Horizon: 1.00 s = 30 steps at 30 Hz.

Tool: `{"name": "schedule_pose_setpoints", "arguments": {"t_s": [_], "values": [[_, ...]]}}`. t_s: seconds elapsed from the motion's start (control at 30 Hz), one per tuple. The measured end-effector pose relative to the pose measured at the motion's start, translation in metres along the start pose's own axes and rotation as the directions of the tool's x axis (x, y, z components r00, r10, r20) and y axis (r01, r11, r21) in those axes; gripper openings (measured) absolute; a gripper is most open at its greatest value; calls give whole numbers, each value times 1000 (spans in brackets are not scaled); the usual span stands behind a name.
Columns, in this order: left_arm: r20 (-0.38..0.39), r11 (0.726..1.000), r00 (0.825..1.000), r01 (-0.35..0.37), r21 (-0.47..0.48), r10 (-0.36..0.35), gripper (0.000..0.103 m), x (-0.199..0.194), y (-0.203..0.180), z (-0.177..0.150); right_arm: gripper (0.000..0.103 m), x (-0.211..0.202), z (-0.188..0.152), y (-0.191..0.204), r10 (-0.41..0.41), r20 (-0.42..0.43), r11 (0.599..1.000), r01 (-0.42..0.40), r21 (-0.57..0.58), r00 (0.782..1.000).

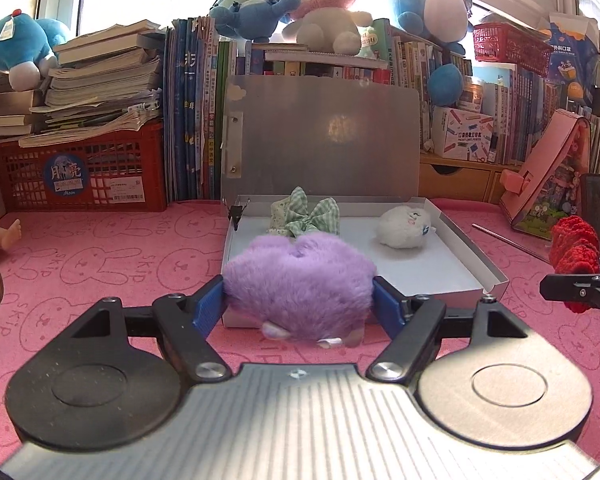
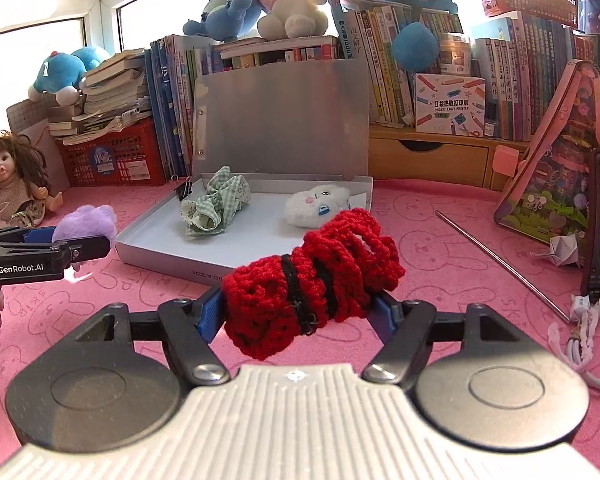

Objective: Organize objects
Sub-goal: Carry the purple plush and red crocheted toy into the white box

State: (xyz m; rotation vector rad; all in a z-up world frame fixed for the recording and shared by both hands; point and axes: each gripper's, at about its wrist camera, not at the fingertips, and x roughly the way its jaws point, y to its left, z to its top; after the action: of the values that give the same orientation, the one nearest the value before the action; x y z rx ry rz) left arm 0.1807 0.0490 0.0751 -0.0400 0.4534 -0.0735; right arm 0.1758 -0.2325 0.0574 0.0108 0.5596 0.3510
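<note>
Left claw (image 1: 299, 300): blue pads clamped on either side of a purple fluffy toy (image 1: 298, 286), held clear above the pink surface (image 1: 100, 264), just in front of the near edge of the open box (image 1: 452, 280). Toy bulges out past both pads.

Right claw (image 2: 300, 306): clamped on a red crocheted bundle (image 2: 312, 276) with two black bands around its middle. Bundle sits crosswise between the pads, one end sticking out toward the box. Held above the surface, near the box's front corner.

Box: shallow, pale, lid standing upright at the back against a row of books (image 2: 400, 80). Inside, a green checked cloth bow (image 1: 306, 212) at back left and a white plush (image 1: 404, 226) at back right, well apart. A black binder clip (image 1: 235, 213) sits on the left back corner of the rim.

Each claw shows at the edge of the other's view.

Around: doll (image 2: 12, 184) at the far left, red crate (image 1: 80, 168) under stacked books, thin metal rod (image 2: 500, 260) lying on the surface to the right, plush animals on top of the books.
</note>
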Motion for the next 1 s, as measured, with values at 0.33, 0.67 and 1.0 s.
{"name": "schedule_pose_setpoints", "arguments": {"t_s": [0.33,0.67,1.0], "values": [[-32,998,999,-18,-65,16,80,55,11,26,73,42,28,-5,-5,-17,999,6,41,1000],[-78,994,996,-42,-103,34,80,104,19,34,73,99,43,-10,-9,-71,995,16,102,997],[-133,994,990,-60,-89,48,80,144,19,35,73,139,46,-10,-6,-137,992,23,128,991]]}}
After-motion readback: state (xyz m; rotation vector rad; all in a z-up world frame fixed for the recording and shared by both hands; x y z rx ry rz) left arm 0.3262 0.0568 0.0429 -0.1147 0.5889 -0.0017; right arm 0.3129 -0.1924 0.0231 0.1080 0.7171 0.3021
